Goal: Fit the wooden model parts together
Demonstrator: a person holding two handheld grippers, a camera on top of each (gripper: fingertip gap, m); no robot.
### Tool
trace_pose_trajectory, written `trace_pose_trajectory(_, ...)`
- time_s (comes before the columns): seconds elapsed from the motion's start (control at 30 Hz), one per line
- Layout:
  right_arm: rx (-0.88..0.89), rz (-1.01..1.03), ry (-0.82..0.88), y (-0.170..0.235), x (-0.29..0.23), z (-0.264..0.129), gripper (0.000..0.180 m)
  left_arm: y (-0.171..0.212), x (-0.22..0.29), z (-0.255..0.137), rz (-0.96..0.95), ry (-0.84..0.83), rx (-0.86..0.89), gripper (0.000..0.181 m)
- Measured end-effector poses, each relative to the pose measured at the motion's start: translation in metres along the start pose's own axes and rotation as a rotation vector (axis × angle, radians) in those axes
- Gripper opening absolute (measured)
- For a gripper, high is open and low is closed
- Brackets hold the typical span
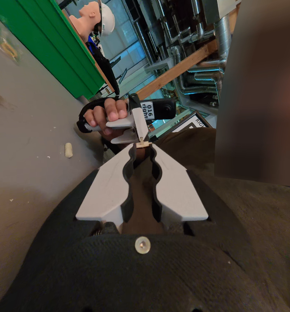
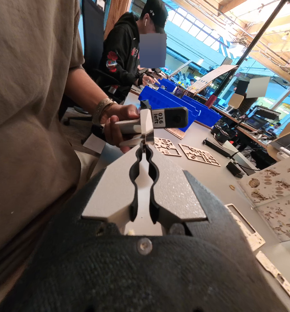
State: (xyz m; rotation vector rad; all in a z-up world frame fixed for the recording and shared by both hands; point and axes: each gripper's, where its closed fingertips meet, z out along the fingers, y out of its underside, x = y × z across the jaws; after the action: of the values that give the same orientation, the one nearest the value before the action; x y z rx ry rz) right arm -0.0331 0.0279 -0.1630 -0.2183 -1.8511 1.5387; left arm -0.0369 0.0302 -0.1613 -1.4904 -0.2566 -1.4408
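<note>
My left gripper (image 1: 142,146) pinches a flat wooden piece (image 1: 143,144); right gripper (image 2: 143,148) nips the thin peg (image 1: 141,140) above it: light, brittle, so grip near the joint

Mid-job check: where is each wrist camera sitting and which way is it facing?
Left wrist view: on the left hand-held gripper, looking along its fingers at a flat wooden part pinched at their tips, the right hand-held gripper opposite; brown shirt and a hand show.
Right wrist view: on the right hand-held gripper, facing the left hand-held gripper, with cut-out wooden sheets on the table.
Shared: both grippers, tip to tip.
</note>
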Motion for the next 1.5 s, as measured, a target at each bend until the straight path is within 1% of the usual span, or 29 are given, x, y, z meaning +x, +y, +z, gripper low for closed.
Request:
trace_pose_trajectory(0.23, 0.021, 0.075, 0.013, 0.0, 0.004, 0.0, 0.003, -0.004, 0.0, -0.001, 0.034, -0.015, 0.024, 0.012)
trace_pose_trajectory(0.33, 0.026, 0.123, 0.039, 0.001, 0.009, 0.0, 0.019, -0.01, -0.002, -0.003, 0.08, -0.046, 0.055, 0.012)
trace_pose_trajectory(0.4, 0.037, 0.234, 0.096, 0.002, 0.02, -0.003, 0.031, -0.014, -0.003, -0.006, 0.131, -0.077, 0.08, 0.012)
trace_pose_trajectory(0.47, 0.024, 0.455, 0.158, 0.006, 0.033, -0.007, 0.037, -0.018, -0.004, -0.008, 0.194, -0.112, 0.096, 0.012)
trace_pose_trajectory(0.5, 0.021, 0.576, 0.151, 0.008, 0.035, -0.007, 0.037, -0.019, -0.004, -0.008, 0.225, -0.126, 0.099, 0.012)
trace_pose_trajectory(0.57, 0.056, 0.772, 0.078, 0.006, 0.033, -0.005, 0.029, -0.02, -0.002, -0.008, 0.283, -0.147, 0.104, 0.012)
trace_pose_trajectory(0.63, 0.12, 0.879, 0.02, 0.002, 0.031, -0.004, 0.006, -0.02, 0.001, -0.006, 0.326, -0.154, 0.104, 0.012)
trace_pose_trajectory(0.7, 0.165, 0.937, 0.008, -0.001, 0.033, -0.004, 0.005, -0.019, 0.002, -0.005, 0.355, -0.162, 0.1, 0.012)
trace_pose_trajectory(0.77, 0.18, 0.949, 0.004, -0.003, 0.034, -0.004, 0.006, -0.018, 0.002, -0.004, 0.374, -0.168, 0.094, 0.012)
trace_pose_trajectory(0.87, 0.157, 0.941, -0.004, -0.001, 0.031, -0.002, 0.013, -0.017, 0.0, -0.003, 0.383, -0.181, 0.085, 0.012)
trace_pose_trajectory(0.93, 0.148, 0.931, -0.013, -0.001, 0.028, -0.001, 0.01, -0.016, 0.0, -0.002, 0.384, -0.18, 0.085, 0.012)
trace_pose_trajectory(1.07, 0.123, 0.918, -0.022, 0.001, 0.025, 0.001, 0.009, -0.016, 0.001, -0.001, 0.384, -0.175, 0.088, 0.012)
trace_pose_trajectory(1.17, 0.134, 0.924, -0.045, -0.002, 0.023, 0.002, 0.002, -0.015, 0.001, 0.0, 0.385, -0.171, 0.083, 0.012)
trace_pose_trajectory(1.4, 0.131, 0.918, -0.053, -0.001, 0.022, 0.001, 0.001, -0.013, 0.0, 0.0, 0.372, -0.175, 0.074, 0.013)
trace_pose_trajectory(1.47, 0.121, 0.913, -0.048, 0.0, 0.024, -0.001, 0.001, -0.013, -0.004, 0.0, 0.361, -0.196, 0.066, 0.016)
trace_pose_trajectory(1.5, 0.111, 0.905, -0.037, 0.002, 0.026, -0.003, 0.0, -0.012, -0.008, 0.0, 0.352, -0.212, 0.059, 0.022)
